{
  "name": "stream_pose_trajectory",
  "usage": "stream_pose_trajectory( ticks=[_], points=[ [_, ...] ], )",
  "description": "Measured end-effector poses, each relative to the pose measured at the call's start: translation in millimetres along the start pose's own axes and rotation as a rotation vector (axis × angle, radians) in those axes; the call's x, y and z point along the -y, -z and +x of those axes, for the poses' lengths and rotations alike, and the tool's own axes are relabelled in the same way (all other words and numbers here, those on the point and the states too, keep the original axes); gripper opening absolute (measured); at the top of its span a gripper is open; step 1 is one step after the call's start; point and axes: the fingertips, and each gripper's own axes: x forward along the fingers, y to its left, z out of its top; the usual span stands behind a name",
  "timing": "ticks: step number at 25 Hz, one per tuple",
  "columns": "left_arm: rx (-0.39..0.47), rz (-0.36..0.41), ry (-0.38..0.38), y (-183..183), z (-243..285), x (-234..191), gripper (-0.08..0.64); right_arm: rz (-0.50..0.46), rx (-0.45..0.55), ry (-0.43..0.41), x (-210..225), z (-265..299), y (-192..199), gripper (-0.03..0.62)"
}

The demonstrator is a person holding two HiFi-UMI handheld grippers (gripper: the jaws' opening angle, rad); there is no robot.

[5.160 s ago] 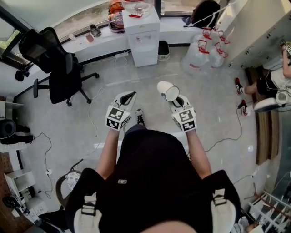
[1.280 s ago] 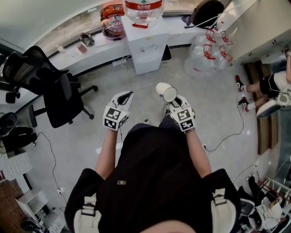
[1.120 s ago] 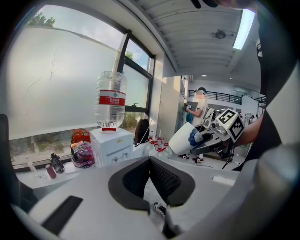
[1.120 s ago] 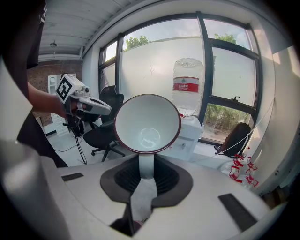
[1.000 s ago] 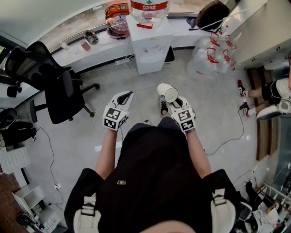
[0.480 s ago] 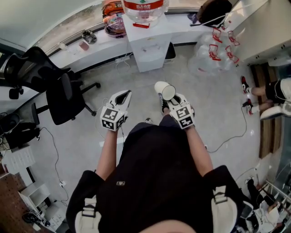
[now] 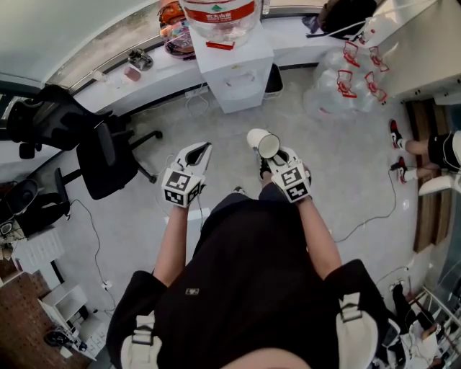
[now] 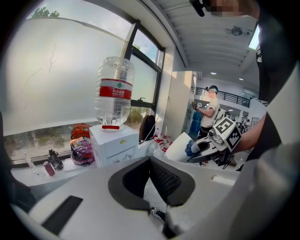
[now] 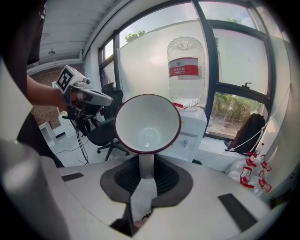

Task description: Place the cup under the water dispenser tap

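Observation:
A white water dispenser (image 7: 234,68) with a large bottle (image 7: 216,18) on top stands against the window counter, ahead of me. My right gripper (image 7: 277,155) is shut on the handle of a white cup (image 7: 265,143) with a dark red rim, held in the air well short of the dispenser. In the right gripper view the cup (image 9: 147,124) shows its empty inside, with the dispenser (image 9: 192,126) behind it. My left gripper (image 7: 196,153) hangs beside it on the left, fingertips touching, nothing in it. The left gripper view shows the dispenser (image 8: 115,145) and the cup (image 8: 180,146).
A black office chair (image 7: 108,155) stands left of the dispenser. The window counter (image 7: 144,61) carries small items and bags. A heap of empty water bottles (image 7: 346,72) lies at the right, a cable (image 7: 374,209) runs across the floor, and a person's legs (image 7: 443,151) show at the right edge.
Both grippers and the cup have come closer to the dispenser, which now sits larger and lower in the head view. The grip on the cup is the same.

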Motion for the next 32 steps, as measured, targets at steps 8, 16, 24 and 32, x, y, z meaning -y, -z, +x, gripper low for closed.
stream_pose_trajectory(
  ticks=[8,16,24,32],
  points=[
    [-0.034,0.031,-0.006,-25.3,50.0,-13.8,0.000,0.015,-0.010,-0.038,48.3,30.9,-2.7,0.041],
    [-0.079,0.060,-0.005,-47.0,95.8,-18.0,0.000,0.033,-0.017,-0.076,93.6,59.0,-0.5,0.041],
    [-0.123,0.064,-0.005,-53.4,138.0,-21.4,0.000,0.073,-0.059,-0.125,123.3,87.7,14.0,0.041],
    [-0.178,0.040,-0.031,-45.1,166.3,-23.9,0.000,0.065,-0.086,-0.180,147.9,126.3,29.8,0.041]
  ],
)
